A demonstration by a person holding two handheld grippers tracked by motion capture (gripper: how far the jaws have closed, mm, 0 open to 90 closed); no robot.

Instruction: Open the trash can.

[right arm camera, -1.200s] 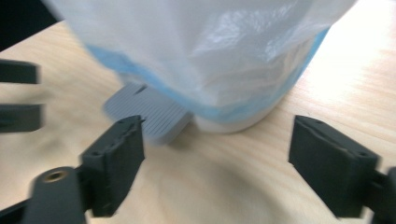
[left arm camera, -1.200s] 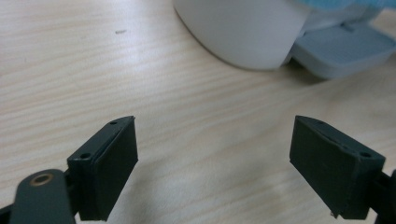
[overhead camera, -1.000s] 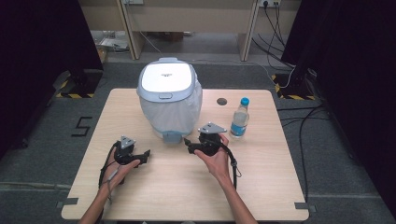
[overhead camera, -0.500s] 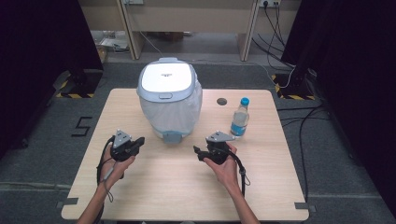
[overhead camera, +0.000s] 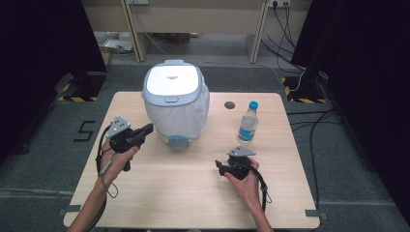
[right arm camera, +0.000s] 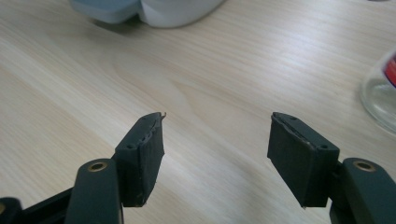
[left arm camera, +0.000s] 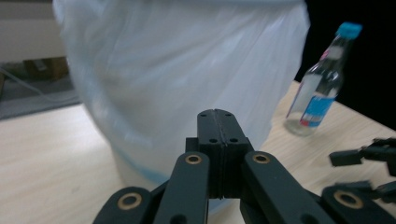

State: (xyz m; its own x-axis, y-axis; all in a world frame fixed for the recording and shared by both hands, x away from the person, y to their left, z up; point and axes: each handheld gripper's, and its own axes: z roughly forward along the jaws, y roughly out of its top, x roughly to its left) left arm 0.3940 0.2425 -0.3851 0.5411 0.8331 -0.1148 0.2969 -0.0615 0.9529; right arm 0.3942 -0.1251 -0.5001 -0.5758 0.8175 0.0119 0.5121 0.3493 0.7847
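My left claw (overhead camera: 148, 128) is clenched on nothing, its jaws pressed flat together, raised off the desk (overhead camera: 159, 193) and pointing at the bin (overhead camera: 175, 104) just beside it. My right claw (overhead camera: 220, 168) is released, jaws apart with nothing but bare wood between them, low near the desk's front right part. The bin stands at the back middle of the desk, lid shut, a thin white bag (left arm camera: 177, 79) draped over its sides. I judge the bag soft and slick, so it will slide and bunch under the pads; the bin itself looks like light, stiff plastic and likely empty, so a push could shift it. The grey pedal (overhead camera: 177, 142) at its front base or the lid's front lip look like the firm places to work. The bottle (overhead camera: 248, 124) stands near the right edge, well apart from the bin.
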